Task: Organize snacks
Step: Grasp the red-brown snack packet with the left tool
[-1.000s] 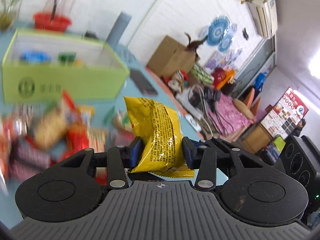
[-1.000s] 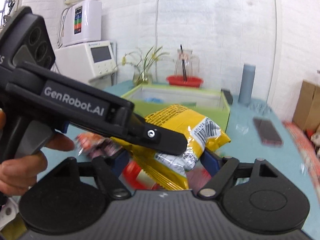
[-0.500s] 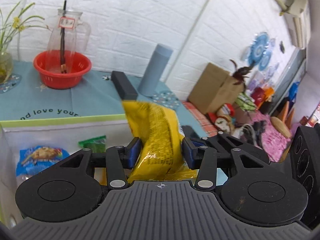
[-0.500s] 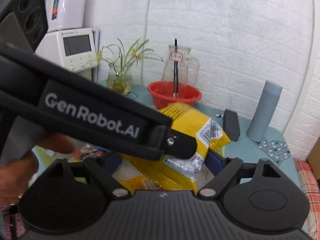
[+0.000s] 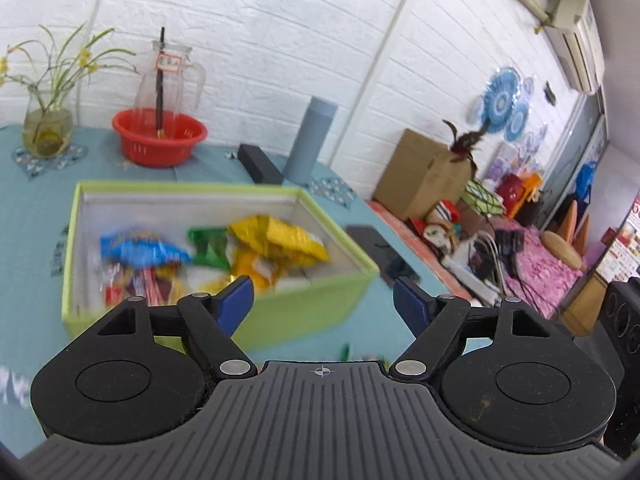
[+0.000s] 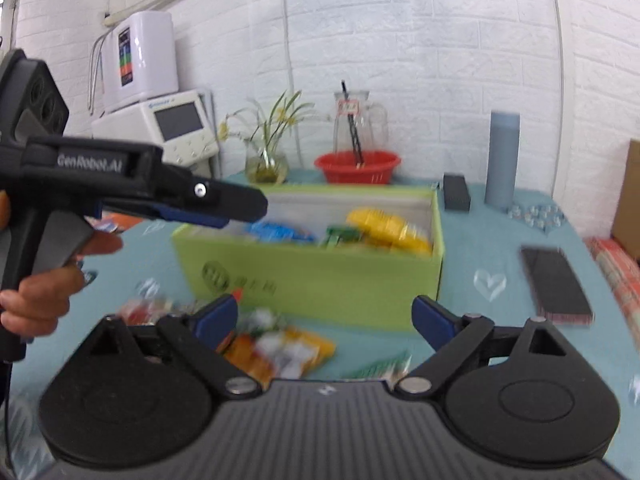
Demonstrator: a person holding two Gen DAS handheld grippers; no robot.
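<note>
A green box (image 5: 304, 312) (image 6: 320, 276) stands on the teal table. Inside lie a yellow snack bag (image 5: 280, 238) (image 6: 388, 228), a blue bag (image 5: 144, 250), a green packet (image 5: 208, 244) and more snacks. My left gripper (image 5: 322, 300) is open and empty, above the box's near wall; it also shows from the side in the right wrist view (image 6: 240, 208), left of the box. My right gripper (image 6: 326, 318) is open and empty, in front of the box, above loose snacks (image 6: 276, 348) on the table.
Behind the box stand a red basin (image 5: 160, 138) with a glass jug, a plant vase (image 5: 48, 128), a grey cylinder (image 5: 310, 140) and a black case (image 5: 260, 164). A phone (image 6: 556, 282) lies right of the box. A cardboard box (image 5: 424, 176) and clutter lie beyond the table.
My left gripper held the yellow bag, carried it over the box and let it go; the bag now lies in the box. Both grippers are open and have drawn back.
</note>
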